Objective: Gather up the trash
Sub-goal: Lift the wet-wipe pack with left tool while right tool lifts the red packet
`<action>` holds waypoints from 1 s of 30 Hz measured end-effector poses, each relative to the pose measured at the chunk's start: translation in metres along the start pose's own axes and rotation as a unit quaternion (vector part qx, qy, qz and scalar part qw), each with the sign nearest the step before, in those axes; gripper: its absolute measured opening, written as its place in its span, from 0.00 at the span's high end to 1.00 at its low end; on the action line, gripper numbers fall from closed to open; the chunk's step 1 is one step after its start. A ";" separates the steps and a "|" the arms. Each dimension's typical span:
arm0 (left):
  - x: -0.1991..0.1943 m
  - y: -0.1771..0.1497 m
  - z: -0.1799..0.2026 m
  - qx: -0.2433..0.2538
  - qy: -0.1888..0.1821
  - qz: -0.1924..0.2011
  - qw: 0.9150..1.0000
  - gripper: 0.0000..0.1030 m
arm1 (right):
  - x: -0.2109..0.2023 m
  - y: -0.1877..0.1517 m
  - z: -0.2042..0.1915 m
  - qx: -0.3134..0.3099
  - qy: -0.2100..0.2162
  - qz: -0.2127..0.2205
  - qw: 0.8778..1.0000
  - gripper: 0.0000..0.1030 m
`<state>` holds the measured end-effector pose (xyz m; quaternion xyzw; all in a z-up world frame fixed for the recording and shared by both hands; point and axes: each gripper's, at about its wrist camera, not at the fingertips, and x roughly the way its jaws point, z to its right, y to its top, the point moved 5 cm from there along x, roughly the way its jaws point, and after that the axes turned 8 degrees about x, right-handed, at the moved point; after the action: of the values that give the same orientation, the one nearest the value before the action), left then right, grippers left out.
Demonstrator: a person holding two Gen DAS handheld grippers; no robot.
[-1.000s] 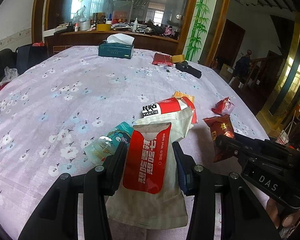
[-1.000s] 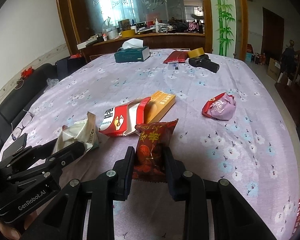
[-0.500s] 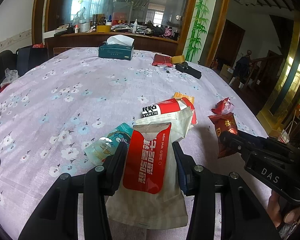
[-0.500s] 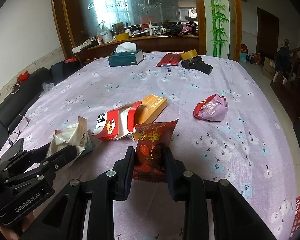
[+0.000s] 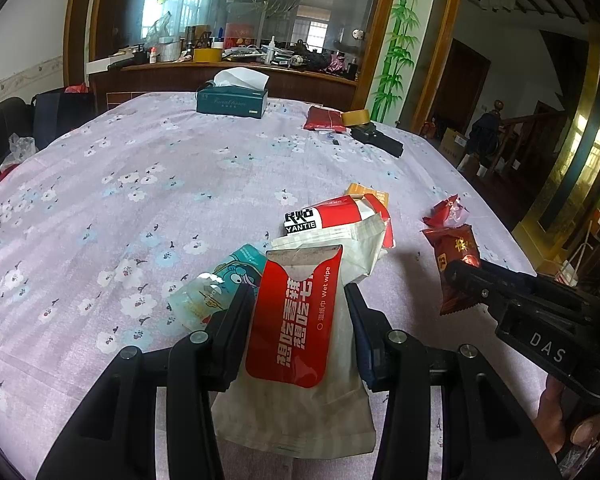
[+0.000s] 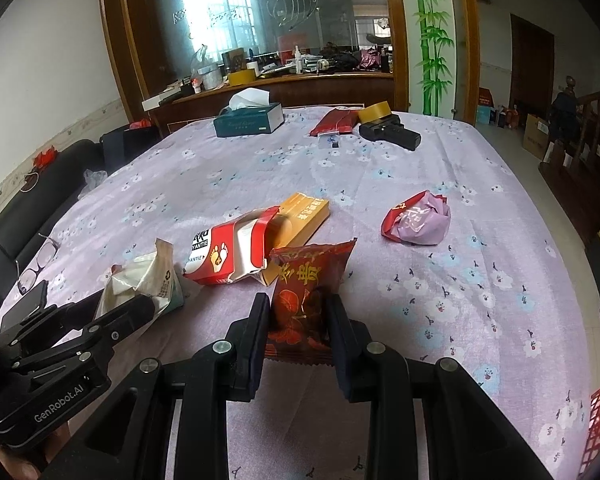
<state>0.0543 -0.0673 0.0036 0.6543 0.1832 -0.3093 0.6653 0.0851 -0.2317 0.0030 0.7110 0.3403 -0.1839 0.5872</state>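
My left gripper (image 5: 298,300) is shut on a white and red wet-wipe packet (image 5: 300,320), held above the table; it shows at the left of the right wrist view (image 6: 140,280). My right gripper (image 6: 298,308) is shut on a dark red snack wrapper (image 6: 304,288), also seen in the left wrist view (image 5: 456,264). On the table lie a red and white YANTIE wrapper (image 6: 228,252), an orange box (image 6: 304,216), a teal wrapper (image 5: 220,288) and a crumpled red and pink wrapper (image 6: 418,220).
The table has a lilac flowered cloth (image 6: 440,280). At its far end stand a green tissue box (image 6: 248,120), a red packet (image 6: 336,122), a tape roll (image 6: 376,112) and a black device (image 6: 392,134). Glasses (image 6: 36,264) and a phone (image 6: 24,308) lie near the left edge.
Both grippers have risen a little with their wrappers. The right gripper with the snack wrapper has moved up and slightly right in the left wrist view.
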 end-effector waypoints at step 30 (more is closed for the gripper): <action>0.004 -0.001 0.003 -0.003 -0.016 -0.003 1.000 0.58 | -0.017 0.018 0.020 0.027 -0.034 0.048 0.998 0.70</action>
<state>0.0566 -0.0711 0.0007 0.6467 0.1751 -0.3208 0.6695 0.0885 -0.2573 0.0219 0.7357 0.2807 -0.1888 0.5868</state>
